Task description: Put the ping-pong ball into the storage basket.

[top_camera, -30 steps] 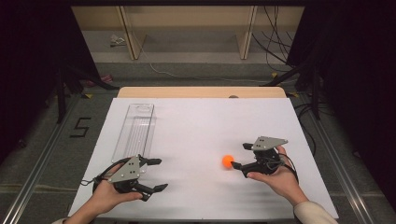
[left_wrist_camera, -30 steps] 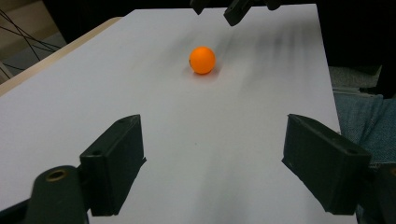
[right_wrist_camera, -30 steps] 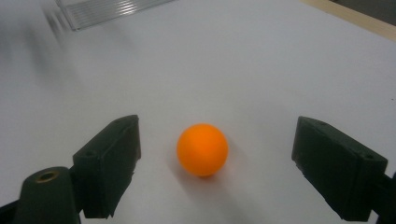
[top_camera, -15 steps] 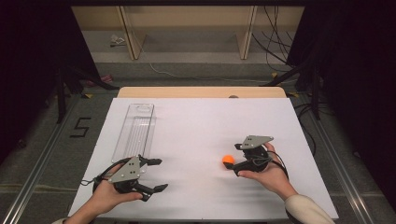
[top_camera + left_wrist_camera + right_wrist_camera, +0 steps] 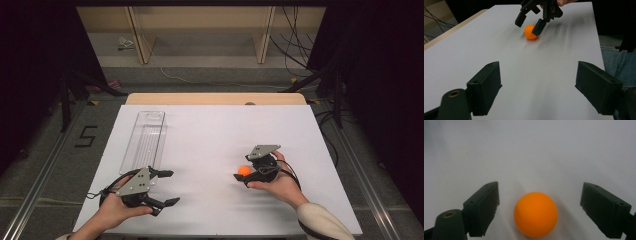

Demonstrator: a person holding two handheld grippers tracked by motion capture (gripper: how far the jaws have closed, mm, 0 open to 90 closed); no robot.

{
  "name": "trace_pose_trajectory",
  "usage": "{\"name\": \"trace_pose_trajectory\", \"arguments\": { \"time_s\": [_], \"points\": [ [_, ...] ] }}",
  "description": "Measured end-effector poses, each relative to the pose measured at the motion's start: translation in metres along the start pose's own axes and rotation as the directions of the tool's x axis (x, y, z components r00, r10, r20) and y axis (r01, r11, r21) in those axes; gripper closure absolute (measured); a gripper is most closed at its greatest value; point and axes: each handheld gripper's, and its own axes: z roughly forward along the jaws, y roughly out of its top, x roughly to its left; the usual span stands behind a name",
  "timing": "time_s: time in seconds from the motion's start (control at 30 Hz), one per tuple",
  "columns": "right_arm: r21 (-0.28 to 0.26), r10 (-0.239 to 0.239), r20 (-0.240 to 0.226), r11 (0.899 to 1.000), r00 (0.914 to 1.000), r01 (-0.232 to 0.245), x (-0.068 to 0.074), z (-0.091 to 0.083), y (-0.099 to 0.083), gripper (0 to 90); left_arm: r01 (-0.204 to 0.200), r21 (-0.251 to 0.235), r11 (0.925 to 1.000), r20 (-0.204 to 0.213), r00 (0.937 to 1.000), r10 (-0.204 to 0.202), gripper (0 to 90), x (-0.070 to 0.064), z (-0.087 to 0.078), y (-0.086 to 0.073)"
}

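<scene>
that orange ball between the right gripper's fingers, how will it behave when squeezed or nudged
The orange ball is round and smooth, so it will probably roll off at a nudge. It looks like a light ping-pong ball. The right gripper is open around it; off-centre fingers could squirt it out.

1. We see bare table (image 5: 210, 135) between the left gripper (image 5: 167, 188) and the ball (image 5: 244, 170).
2. A clear tray (image 5: 145, 137) lies just beyond the left gripper.
3. The right gripper (image 5: 539, 202) straddles the ball with gaps either side.

lab | white table (image 5: 210, 130), black curtains (image 5: 380, 75), floor cables (image 5: 295, 55)
</scene>
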Motion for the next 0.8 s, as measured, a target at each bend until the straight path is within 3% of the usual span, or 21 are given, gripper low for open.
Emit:
{"name": "trace_pose_trajectory", "arguments": {
  "time_s": [0.8],
  "points": [
    [0.037,-0.004,0.000,0.999,1.0000,0.004,-0.0009,0.0068,-0.0015,19.9,0.000,0.000,1.0000,0.001,1.0000,0.000,19.9,-0.0003,-0.0002,0.0002]
  ]
}}
